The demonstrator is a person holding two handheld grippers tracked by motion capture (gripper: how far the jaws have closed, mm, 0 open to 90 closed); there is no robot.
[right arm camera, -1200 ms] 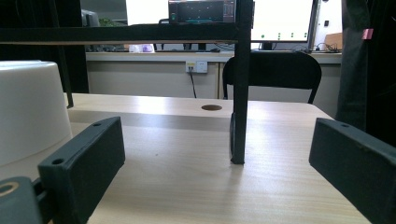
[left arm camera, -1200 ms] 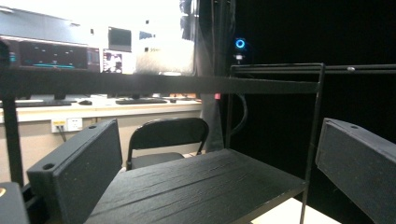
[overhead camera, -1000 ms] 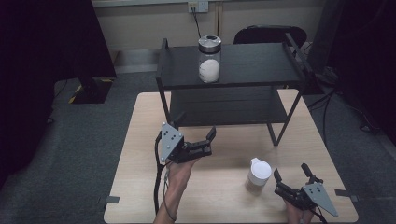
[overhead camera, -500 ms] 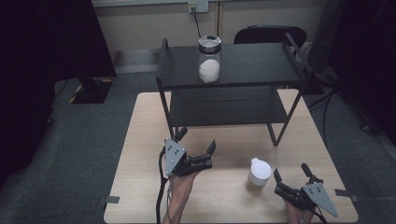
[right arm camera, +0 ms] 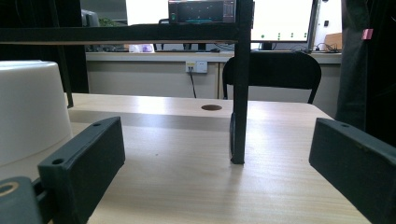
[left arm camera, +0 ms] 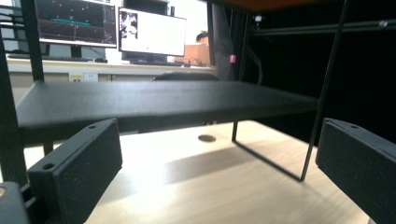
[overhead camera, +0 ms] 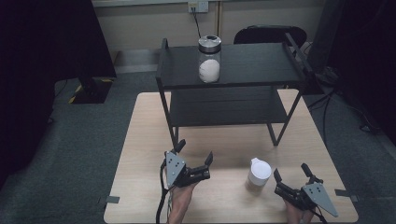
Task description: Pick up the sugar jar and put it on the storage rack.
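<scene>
A glass jar with a metal lid and white contents stands on the top board of a black two-level shelf. A white lidded cup sits on the wooden table near the front right, and its side is visible in the right gripper view. My left gripper is low over the table in front of the shelf, open and holding nothing. Just right of the cup, my right gripper is also open and holds nothing.
The shelf's lower board spans the left gripper view at jaw height. A shelf leg stands straight ahead of the right gripper. A black chair is behind the table. The table has bare wood at the left.
My left gripper has drawn back a little from the shelf toward the near edge and sunk lower. The right gripper, the cup and the jar have not moved.
</scene>
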